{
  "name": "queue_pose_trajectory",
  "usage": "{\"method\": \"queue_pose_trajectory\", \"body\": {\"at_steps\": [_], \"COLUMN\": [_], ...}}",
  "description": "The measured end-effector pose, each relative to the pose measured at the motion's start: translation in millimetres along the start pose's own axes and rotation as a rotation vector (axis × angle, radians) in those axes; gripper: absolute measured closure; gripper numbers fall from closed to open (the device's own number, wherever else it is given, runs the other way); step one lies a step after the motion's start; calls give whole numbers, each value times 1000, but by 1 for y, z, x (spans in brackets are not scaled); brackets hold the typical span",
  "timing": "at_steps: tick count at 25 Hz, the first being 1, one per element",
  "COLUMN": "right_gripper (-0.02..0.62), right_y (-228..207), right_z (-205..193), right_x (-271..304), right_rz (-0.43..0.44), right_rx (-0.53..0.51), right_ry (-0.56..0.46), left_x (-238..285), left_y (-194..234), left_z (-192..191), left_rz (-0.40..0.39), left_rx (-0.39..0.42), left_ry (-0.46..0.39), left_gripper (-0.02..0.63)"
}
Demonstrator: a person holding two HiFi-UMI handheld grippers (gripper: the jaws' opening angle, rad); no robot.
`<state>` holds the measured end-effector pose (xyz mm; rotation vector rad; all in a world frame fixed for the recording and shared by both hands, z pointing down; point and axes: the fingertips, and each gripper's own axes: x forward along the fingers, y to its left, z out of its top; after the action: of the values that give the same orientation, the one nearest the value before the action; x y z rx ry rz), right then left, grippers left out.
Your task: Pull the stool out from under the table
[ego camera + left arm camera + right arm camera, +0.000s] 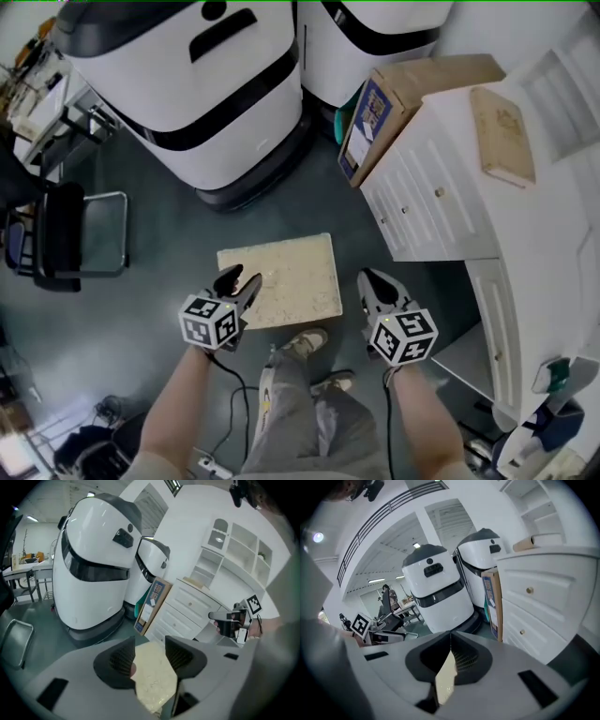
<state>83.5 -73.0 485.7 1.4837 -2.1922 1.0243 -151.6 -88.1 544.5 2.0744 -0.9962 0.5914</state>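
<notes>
The stool (278, 279), with a square cream speckled top, stands on the grey floor in front of the person's feet, left of the white table (548, 281). My left gripper (239, 278) hangs over the stool's near left corner. In the left gripper view my left gripper (150, 641) has its jaws apart with nothing between them, and the stool top (152, 679) shows through the gap. My right gripper (370, 279) hangs just right of the stool. Its tips (450, 637) meet on nothing, and a sliver of the stool (446, 677) shows below.
A white chest of drawers (441, 197) stands at the right, a cardboard box (394, 103) leaning on it. Two large white machines (187, 84) (375, 37) fill the back. A black chair (56, 234) sits at the left. The person's shoes (305, 342) are just behind the stool.
</notes>
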Motion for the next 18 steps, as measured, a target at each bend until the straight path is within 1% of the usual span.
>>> {"method": "queue_pose_trajectory", "body": {"at_steps": [3,6,8,11,13,16,18], "right_gripper": [571,572,572,572,573,573,573], "right_y": [9,11,12,12,11,10,11], "right_z": [36,66,81,103,119,141,153], "right_x": [-38,-84,-117,-167,-201,-254,-289], "right_rz": [-11,-47,-76,-112,-132,-172,-196], "right_rx": [-3,16,26,41,49,48,46], "right_ry": [-68,-133,-170,-214,-250,-311,-348], "left_x": [-6,-12,-18,-30,-37,-50,-61], "left_y": [-36,-75,-104,-150,-182,-237,-274], "left_z": [37,73,97,135,158,187,202], "left_rz": [-44,-84,-109,-152,-181,-232,-267], "left_rx": [70,129,165,246,286,335,388], "left_ry": [-21,-46,-70,-122,-151,-189,-207], "left_gripper": [443,493,506,516,529,546,553]}}
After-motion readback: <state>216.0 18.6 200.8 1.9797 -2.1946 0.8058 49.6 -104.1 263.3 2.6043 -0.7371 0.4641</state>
